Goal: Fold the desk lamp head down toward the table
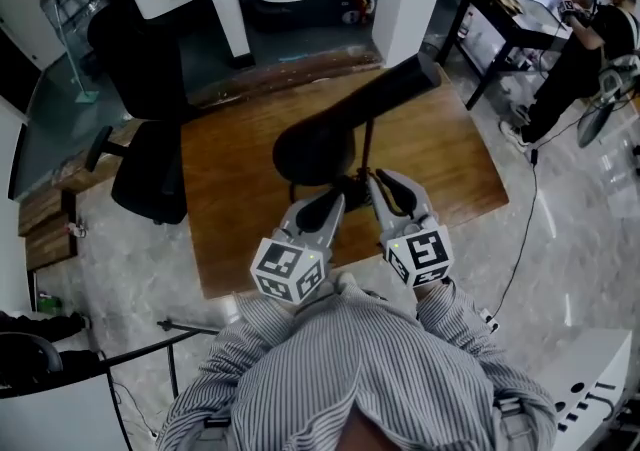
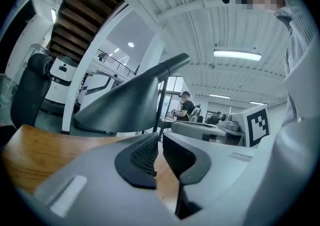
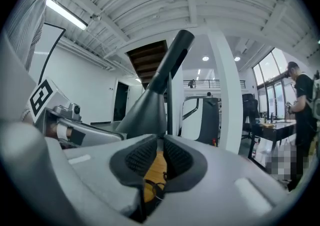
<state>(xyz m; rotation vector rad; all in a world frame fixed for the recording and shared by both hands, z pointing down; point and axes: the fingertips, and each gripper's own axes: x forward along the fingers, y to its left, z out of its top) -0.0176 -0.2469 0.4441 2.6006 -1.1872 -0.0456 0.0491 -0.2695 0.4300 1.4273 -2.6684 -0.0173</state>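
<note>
Black desk lamp stands on the wooden table point(image 1: 440, 159), near the edge closest to the person. Lamp head point(image 1: 345, 124) is tilted: wide shade end sits low over the table on the person's left, narrow end rises away to the far right. Thin upright pole point(image 1: 366, 149) comes up from the base area just ahead of both grippers. Left gripper point(image 1: 330, 205) is held roughly level, tips just below the shade and close to the foot of the pole. In its own view the jaws stand a narrow gap apart, with bare table wood showing through the gap and nothing seated between the pads. The pole appears just past the tips, and contact cannot be confirmed. Right gripper point(image 1: 385, 184) sits beside the left one, on the other side of the pole, tips near its lower part. Its own view shows the jaws nearly together, with a slim gap through which table wood and a dark cable point(image 3: 155, 185) are seen. The pole rises just behind the right-hand jaw tip, not between the pads. A marker cube point(image 1: 290, 271) on each gripper faces the head camera. An office chair point(image 1: 150, 159) stands at the table's left side. A second person point(image 1: 585, 49) stands at a far bench, well apart.
</note>
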